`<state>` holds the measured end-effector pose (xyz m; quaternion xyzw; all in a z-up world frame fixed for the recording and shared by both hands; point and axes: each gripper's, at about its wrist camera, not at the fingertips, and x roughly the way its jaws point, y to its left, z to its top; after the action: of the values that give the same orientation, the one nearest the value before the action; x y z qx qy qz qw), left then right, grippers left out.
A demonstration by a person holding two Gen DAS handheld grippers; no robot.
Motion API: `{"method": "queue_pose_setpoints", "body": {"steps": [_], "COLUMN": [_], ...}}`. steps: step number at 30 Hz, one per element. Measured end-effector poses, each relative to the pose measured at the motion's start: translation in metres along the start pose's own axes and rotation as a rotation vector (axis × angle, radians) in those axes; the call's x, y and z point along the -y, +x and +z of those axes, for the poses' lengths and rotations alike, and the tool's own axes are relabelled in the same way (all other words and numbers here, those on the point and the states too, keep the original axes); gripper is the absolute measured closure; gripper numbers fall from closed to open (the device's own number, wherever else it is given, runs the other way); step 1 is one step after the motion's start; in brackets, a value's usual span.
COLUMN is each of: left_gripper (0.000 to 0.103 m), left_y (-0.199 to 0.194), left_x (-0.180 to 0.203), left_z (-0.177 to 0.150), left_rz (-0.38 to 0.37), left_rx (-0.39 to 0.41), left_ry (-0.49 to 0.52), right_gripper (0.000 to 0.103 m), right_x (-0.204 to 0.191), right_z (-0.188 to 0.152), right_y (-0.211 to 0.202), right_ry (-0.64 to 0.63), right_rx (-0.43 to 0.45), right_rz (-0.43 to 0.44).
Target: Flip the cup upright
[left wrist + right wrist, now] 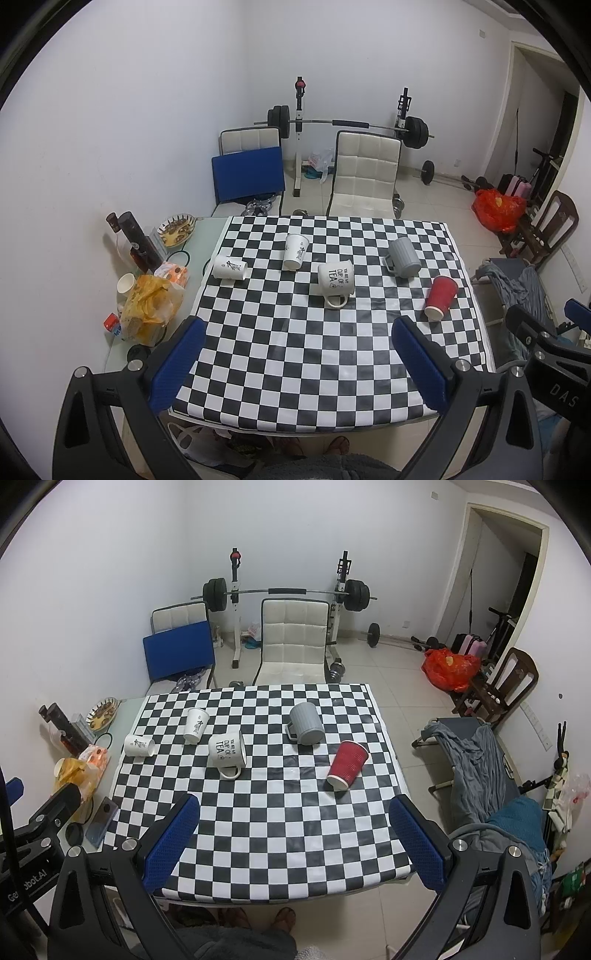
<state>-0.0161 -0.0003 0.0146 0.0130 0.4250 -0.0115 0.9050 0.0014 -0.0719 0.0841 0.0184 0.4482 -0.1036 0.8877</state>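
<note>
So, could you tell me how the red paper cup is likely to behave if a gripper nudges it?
The red paper cup lies on its side, so it would probably roll in a curve. It looks light and thin-walled, so a firm squeeze may dent it.

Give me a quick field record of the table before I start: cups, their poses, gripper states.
surface: checkered tablecloth
cups total: five, none upright
red paper cup: on its side, right
grey mug: upside down
white tea mug: tipped over, handle toward camera
white paper cup: tipped over, behind the tea mug
leftmost white cup: on its side
left gripper: open, holding nothing
right gripper: open, holding nothing
</note>
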Motion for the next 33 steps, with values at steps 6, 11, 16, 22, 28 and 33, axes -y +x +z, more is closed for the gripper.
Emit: {"method": "queue_pose_setpoints", "body": {"steps": [6, 11, 16, 22, 28, 33], "left_gripper": [0.000, 0.000, 0.000, 0.000, 0.000, 0.000], "left_y": [0.000, -0.001, 0.013, 0.073, 0.145, 0.202], "left_x": [0.002, 0.001, 0.006, 0.032, 0.078, 0.129], "left_z": [0.006, 0.004, 0.014, 0.014, 0.005, 0.002], "left_rz": [-0.001, -0.001, -0.014, -0.012, 0.001, 0.000], "left_rx": [0.003, 0.003, -0.042, -0.124, -0.223, -0.280], "left_ry": [-0.001, -0.002, -0.010, 0.040, 0.139, 0.233], "right_gripper": [0.000, 0.000, 0.000, 0.000, 0.000, 0.000], "right_x": [0.000, 0.000, -0.001, 0.032, 0.089, 0.134], "right_z": [0.000, -0.001, 0.006, -0.001, -0.019, -0.035], "right_y": [0.000, 0.000, 0.008, 0.082, 0.169, 0.241], "right_ry": [0.000, 0.001, 0.023, 0.096, 0.200, 0.236], "right_rx": [0.000, 0.002, -0.021, -0.127, -0.243, -0.318], "right_rz": [0.003, 0.003, -0.004, -0.055, -0.155, -0.247]}}
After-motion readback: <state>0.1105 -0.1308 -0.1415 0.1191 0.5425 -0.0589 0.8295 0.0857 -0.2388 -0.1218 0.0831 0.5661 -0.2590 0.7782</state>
